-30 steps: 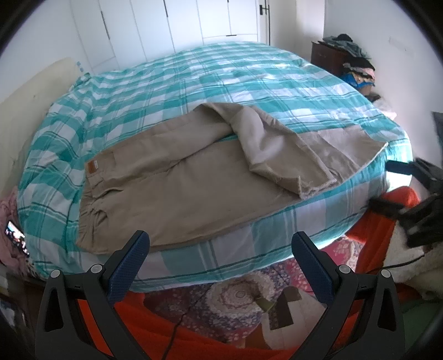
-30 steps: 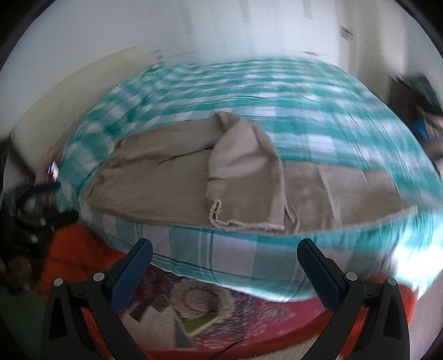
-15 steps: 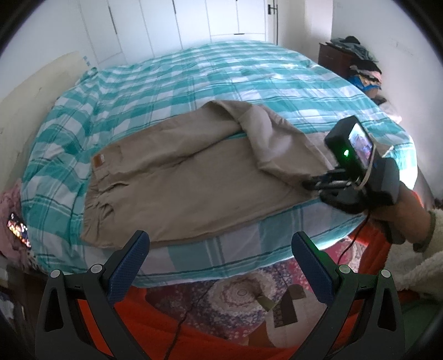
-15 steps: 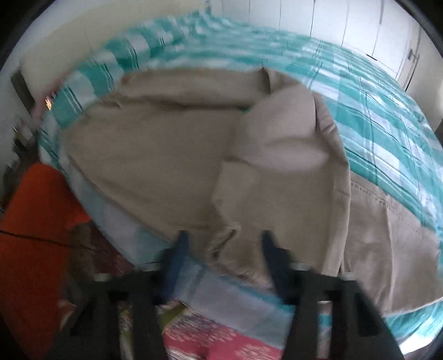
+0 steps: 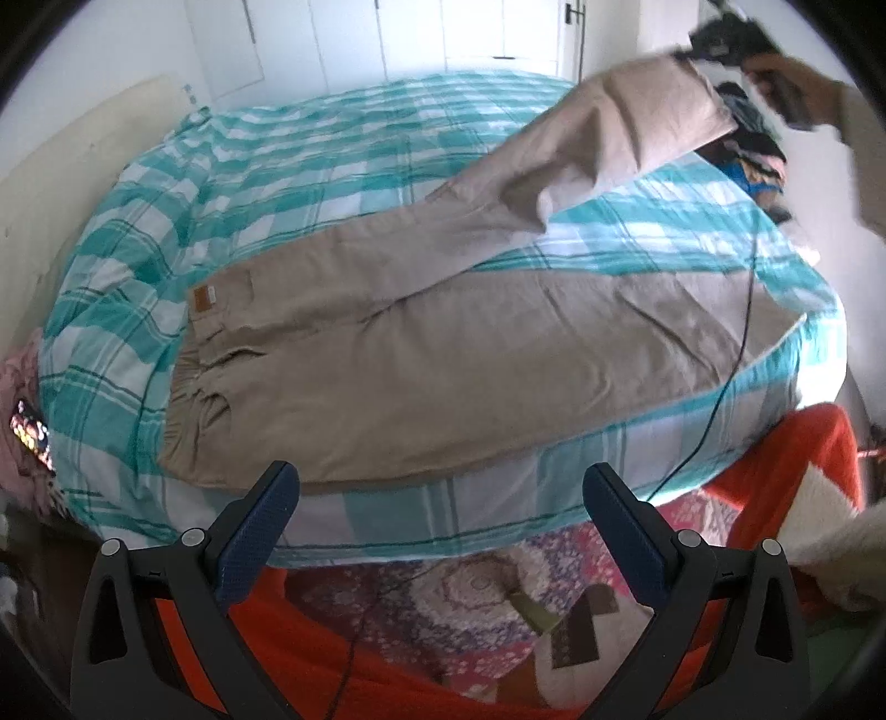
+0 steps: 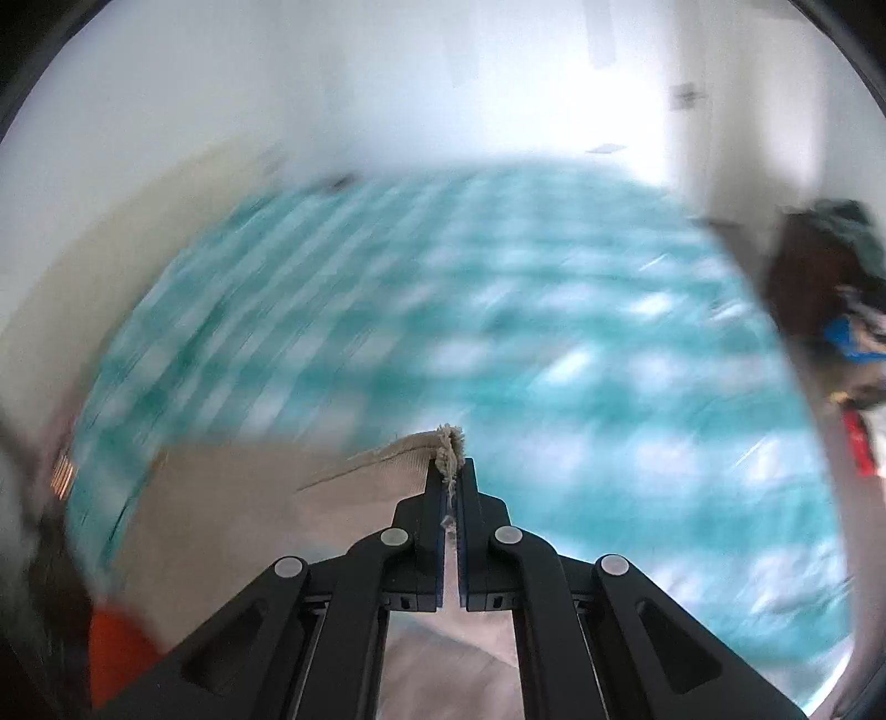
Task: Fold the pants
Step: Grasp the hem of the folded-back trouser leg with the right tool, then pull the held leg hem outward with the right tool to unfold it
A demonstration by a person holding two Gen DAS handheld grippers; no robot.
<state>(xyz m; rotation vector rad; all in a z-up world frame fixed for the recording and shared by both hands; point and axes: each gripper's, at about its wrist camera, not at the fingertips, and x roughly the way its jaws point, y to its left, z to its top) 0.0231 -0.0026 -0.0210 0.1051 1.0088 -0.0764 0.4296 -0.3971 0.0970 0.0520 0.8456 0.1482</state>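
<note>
Beige pants (image 5: 443, 343) lie on a bed, waistband at the left with a brown patch (image 5: 202, 299). The near leg lies flat along the bed's front edge. The far leg (image 5: 614, 127) is lifted off the bed toward the upper right. My right gripper (image 6: 453, 471) is shut on that leg's frayed hem (image 6: 448, 443); it also shows in the left wrist view (image 5: 714, 39), high at the top right. My left gripper (image 5: 440, 498) is open and empty, below the bed's front edge, apart from the pants.
The teal and white checked bedcover (image 5: 332, 166) spreads under the pants. A black cable (image 5: 742, 332) runs across the near leg. An orange blanket (image 5: 786, 471) and patterned rug (image 5: 443, 598) lie below the bed. Clothes are piled on a dresser (image 5: 758, 155) at right.
My right gripper has shut on the folded-over leg's hem and lifted it up and away to the far right, unfolding that leg. My left gripper has stayed open near the bed's front edge.
</note>
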